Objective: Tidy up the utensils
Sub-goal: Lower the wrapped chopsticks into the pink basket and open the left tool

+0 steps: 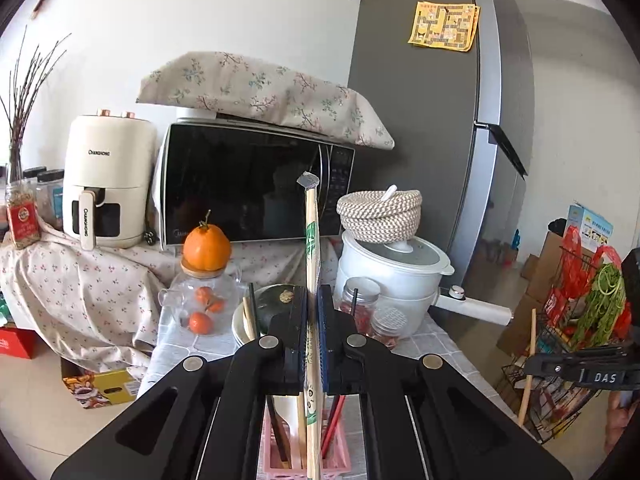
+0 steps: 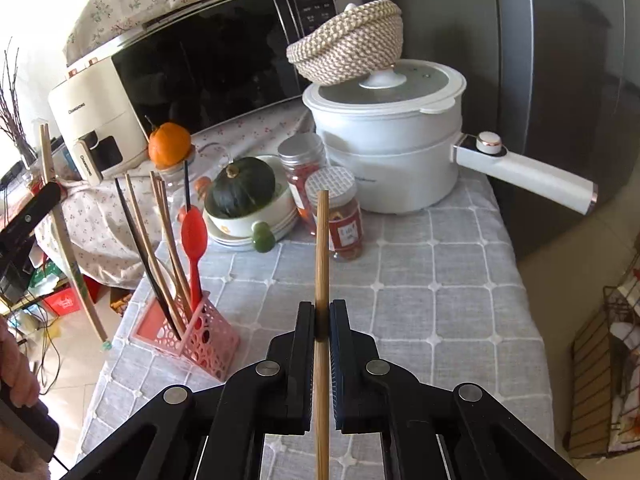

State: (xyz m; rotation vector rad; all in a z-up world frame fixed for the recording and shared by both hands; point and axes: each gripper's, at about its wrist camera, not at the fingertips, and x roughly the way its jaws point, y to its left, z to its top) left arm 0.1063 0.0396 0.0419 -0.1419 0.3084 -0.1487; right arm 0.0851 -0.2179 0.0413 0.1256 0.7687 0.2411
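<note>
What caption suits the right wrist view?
Right gripper clamps a wooden chopstick above the checked tablecloth, pink utensil holder nearby.

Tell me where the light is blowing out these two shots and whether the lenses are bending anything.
Left wrist view: soft daylight, the fridge edge bows from fisheye, corners dark. Right wrist view: upper left washes out white, and the wrapped chopsticks curve near the edge; the bamboo chopstick stays sharp.

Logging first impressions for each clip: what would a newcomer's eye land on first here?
Each claw is shut on a long stick: the left claw on wrapped chopsticks, the right claw on a bare chopstick. At the table's left edge a pink holder stands with chopsticks and a red spoon upright in it. Behind, an orange sits on a glass jar.
</note>
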